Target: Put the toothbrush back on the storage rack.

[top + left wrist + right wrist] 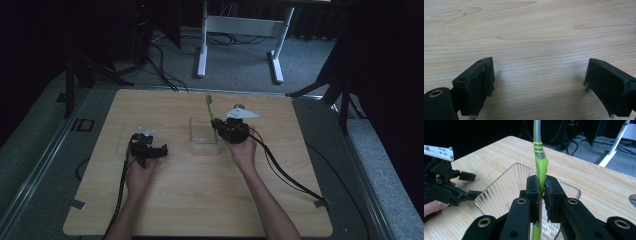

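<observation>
**Right gripper holds a green toothbrush over a clear container**

In the high view, a wooden table (200,200) fills the middle of the frame. Near its centre, the right gripper (220,131) has its jaws clamped tight on a green toothbrush (212,114), which stands roughly upright, its head pointing toward the top of the frame. The right gripper view shows the handle (540,167) pinched between the two black jaws, directly above a clear ribbed container (506,187); its lower end drops toward the inside. In the high view that container (202,137) sits just left of the right gripper. At centre left, the left gripper (159,150) rests on the table, well apart from the container, jaws wide and holding nothing.
</observation>
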### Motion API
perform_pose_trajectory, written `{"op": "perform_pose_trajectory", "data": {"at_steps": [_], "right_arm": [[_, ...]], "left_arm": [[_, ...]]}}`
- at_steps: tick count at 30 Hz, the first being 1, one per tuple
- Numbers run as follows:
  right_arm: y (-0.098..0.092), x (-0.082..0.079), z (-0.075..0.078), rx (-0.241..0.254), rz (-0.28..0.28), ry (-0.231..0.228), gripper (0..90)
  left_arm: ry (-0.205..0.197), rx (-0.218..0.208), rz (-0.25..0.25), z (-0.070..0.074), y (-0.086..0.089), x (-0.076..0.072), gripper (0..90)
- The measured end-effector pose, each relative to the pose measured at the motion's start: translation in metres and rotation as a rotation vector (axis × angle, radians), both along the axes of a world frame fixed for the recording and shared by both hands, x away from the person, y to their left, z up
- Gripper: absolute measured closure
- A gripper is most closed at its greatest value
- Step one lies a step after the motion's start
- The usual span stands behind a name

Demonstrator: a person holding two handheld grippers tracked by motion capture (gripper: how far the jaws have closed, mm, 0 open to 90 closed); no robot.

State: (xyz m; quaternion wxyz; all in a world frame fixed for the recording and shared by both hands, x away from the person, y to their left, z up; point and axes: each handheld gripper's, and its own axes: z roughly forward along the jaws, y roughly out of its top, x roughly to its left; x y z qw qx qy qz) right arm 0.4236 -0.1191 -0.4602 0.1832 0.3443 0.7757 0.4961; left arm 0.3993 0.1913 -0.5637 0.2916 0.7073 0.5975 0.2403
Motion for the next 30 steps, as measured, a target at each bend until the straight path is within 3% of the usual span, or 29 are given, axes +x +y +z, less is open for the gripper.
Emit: {"op": "perform_pose_trajectory", "data": {"at_steps": [5,8,13,30], "right_arm": [[0.000,0.001,-0.001,-0.001,0.013,0.013,80.4],[0.001,0.000,-0.002,0.004,0.025,0.022,63.2],[0.000,-0.003,-0.001,0.005,0.018,0.013,55.4],[-0.011,-0.017,0.021,0.079,0.058,0.008,45.5]], "left_arm": [[0.000,0.000,0.000,0.000,0.000,0.000,9.3],[-0.002,-0.002,0.001,0.000,0.000,0.000,9.3],[0.000,0.001,-0.002,0.000,0.000,0.000,9.3],[-0.001,-0.002,0.001,0.000,0.000,0.000,9.3]]}}
